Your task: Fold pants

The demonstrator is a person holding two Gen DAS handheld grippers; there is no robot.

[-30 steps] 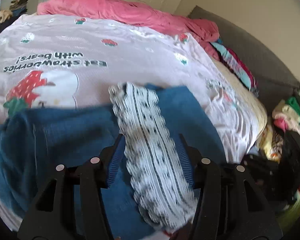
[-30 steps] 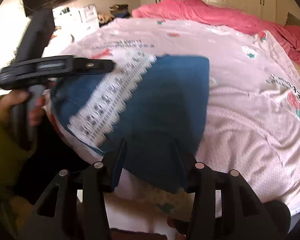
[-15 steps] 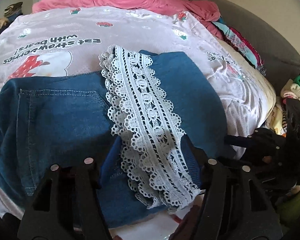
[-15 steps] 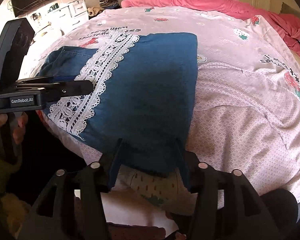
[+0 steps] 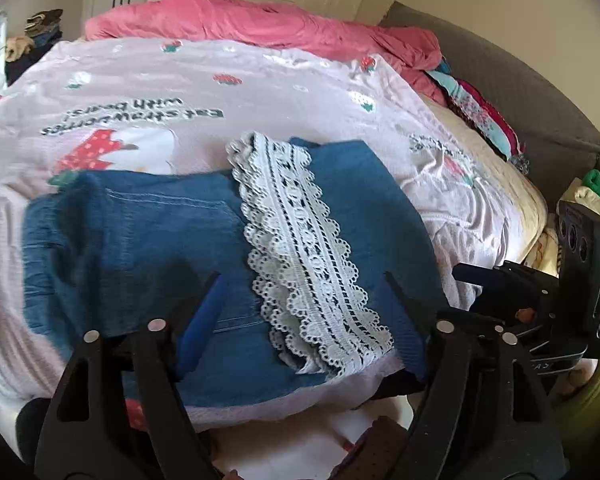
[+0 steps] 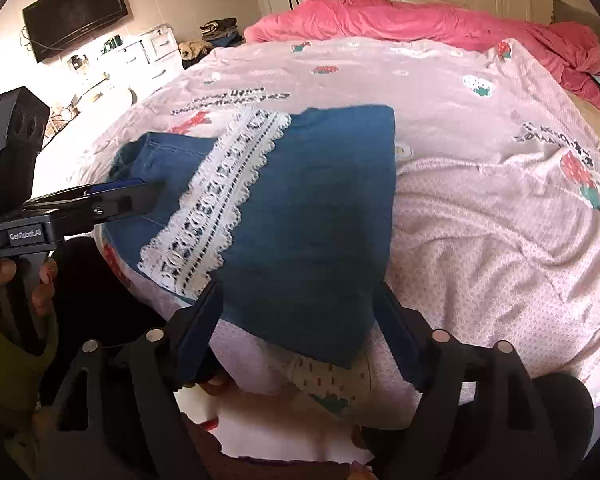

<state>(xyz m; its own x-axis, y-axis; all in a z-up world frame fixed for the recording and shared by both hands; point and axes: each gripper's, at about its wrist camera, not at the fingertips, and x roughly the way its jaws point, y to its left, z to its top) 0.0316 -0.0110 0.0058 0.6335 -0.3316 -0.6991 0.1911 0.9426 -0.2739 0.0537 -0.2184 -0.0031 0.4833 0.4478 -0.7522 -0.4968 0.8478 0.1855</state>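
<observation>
The blue denim pants [image 5: 148, 248] lie folded on the pink bedspread near the bed's front edge, with a white lace trim [image 5: 300, 256] running across the top layer. They also show in the right wrist view [image 6: 324, 216], lace trim [image 6: 220, 196] to the left. My left gripper [image 5: 300, 296] is open and empty, hovering just above the pants' near edge. My right gripper [image 6: 298, 300] is open and empty, over the near corner of the folded denim. The left gripper shows from the side in the right wrist view [image 6: 140, 196].
A pink strawberry-print bedspread [image 5: 260, 92] covers the bed, with a crumpled red-pink duvet [image 5: 260, 20] at the far end. Folded clothes [image 5: 480, 116] lie along the grey headboard [image 5: 520, 92]. A dresser and wall TV [image 6: 76, 12] stand to the left.
Both grippers let go of the pants and drew back toward the bed's front edge. The folded top layer with the lace trim now lies flat.
</observation>
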